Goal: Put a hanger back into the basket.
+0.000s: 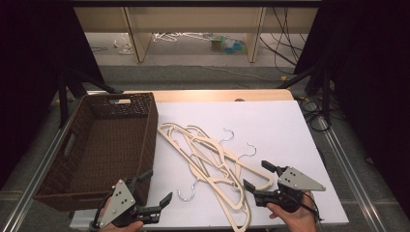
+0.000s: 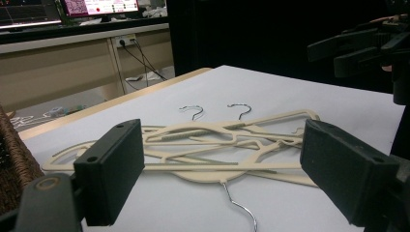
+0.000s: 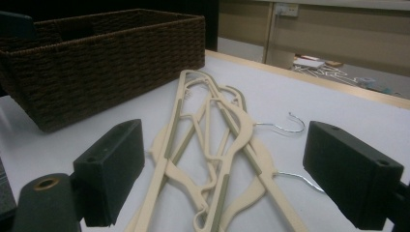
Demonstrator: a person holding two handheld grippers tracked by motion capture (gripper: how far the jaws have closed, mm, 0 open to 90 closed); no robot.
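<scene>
Both grippers, the left gripper [image 1: 155,192] and the right gripper [image 1: 255,176], have their fingers spread wide and hold nothing, so it seems best to pinch just one cream hanger [image 1: 212,164] from the tangled pile on the white bench [image 1: 290,130], right of the brown basket [image 1: 72,174], and lift it slowly.

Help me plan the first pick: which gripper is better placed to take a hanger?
Right. The right gripper is open beside the hangers; the left gripper, also open, sits farther off by the basket.
</scene>
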